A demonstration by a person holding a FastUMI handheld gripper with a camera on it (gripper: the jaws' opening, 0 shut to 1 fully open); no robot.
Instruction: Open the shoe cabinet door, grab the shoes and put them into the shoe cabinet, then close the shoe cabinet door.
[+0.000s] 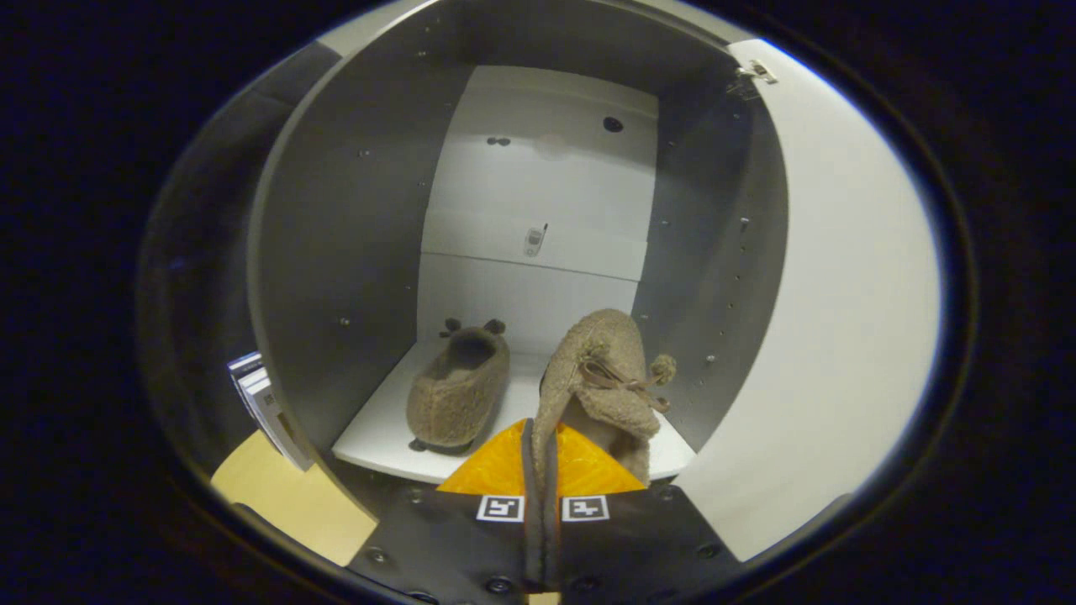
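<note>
Setting: pale grey-walled shoe cabinet interior (336,252) with a white back panel and a white bottom shelf (378,437), seen from just outside its mouth.
Door: white flat cabinet door (841,294) stands swung open at 3 o'clock of the shelf, hinge visible near its top.
First shoe: fluffy brown slipper with two small ears (458,391) already rests on the shelf, at 10 o'clock of the fingers, sole down.
Held shoe: second fluffy brown slipper with a bow and pom-pom (601,378) hangs tilted, toe up, just ahead of the fingers, over the shelf's front right part.
Gripper: gripper (542,454) clenched on the heel edge of the held slipper, a thin strip of fleece pinched between both fingers.
Risk, release: the pinch is on a soft rim only; letting go this high could let the slipper flop over the shelf's front lip.
Risk, neighbour: swinging left may nudge the eared slipper.
Risk, door: a slipper overhanging the lip would likely block closing.
</note>
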